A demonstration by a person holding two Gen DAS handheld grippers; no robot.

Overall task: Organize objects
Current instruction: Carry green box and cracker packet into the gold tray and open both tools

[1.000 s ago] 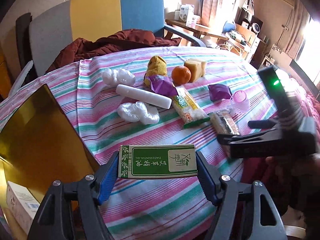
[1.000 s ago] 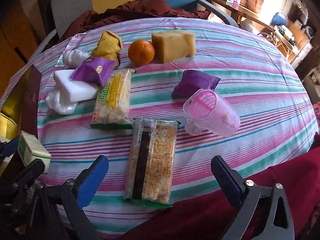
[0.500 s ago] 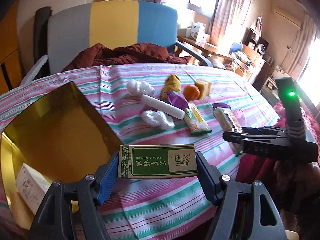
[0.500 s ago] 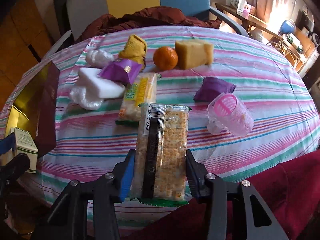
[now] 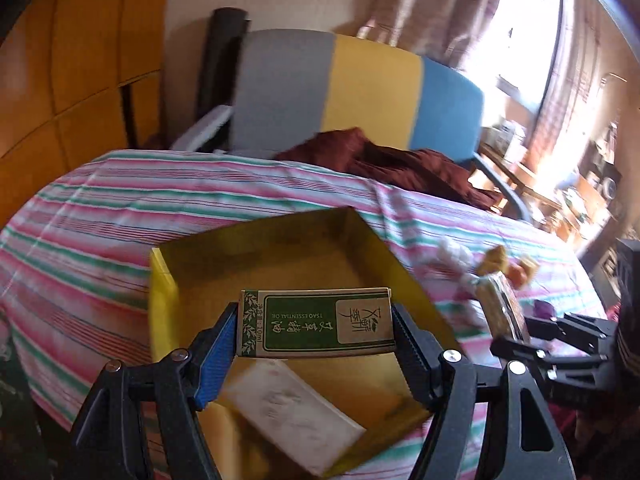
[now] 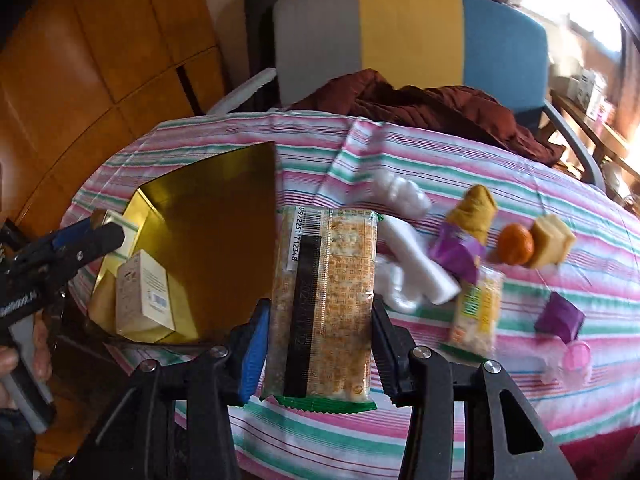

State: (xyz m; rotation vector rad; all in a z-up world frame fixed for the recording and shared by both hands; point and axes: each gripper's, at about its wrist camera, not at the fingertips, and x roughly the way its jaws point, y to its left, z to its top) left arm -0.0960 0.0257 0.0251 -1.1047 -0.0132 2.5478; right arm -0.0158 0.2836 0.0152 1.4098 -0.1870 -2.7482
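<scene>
My left gripper (image 5: pixel 316 328) is shut on a green and white essential-oil box (image 5: pixel 316 322), held over the open gold box (image 5: pixel 256 256). A white carton (image 5: pixel 292 408) lies inside the gold box. My right gripper (image 6: pixel 318 348) is shut on a clear cracker packet (image 6: pixel 324 300), lifted above the striped tablecloth (image 6: pixel 440 152) just right of the gold box (image 6: pixel 208 248). The left gripper (image 6: pixel 60 248) with its green box shows at the left edge of the right wrist view, over the gold box's near corner. The white carton (image 6: pixel 142 296) shows there too.
On the cloth to the right lie white foam pieces (image 6: pixel 416 268), a yellow cloth (image 6: pixel 476 208), purple packets (image 6: pixel 560 316), a second snack packet (image 6: pixel 476 312), an orange (image 6: pixel 516 244), a sponge (image 6: pixel 552 240) and a pink cup (image 6: pixel 572 364). A chair with a maroon jacket (image 6: pixel 420 100) stands behind the table.
Both grippers swung left toward the gold box. The left one now holds the green box over it. The right one, shut on the cracker packet half a second ago, has lifted it off the cloth.
</scene>
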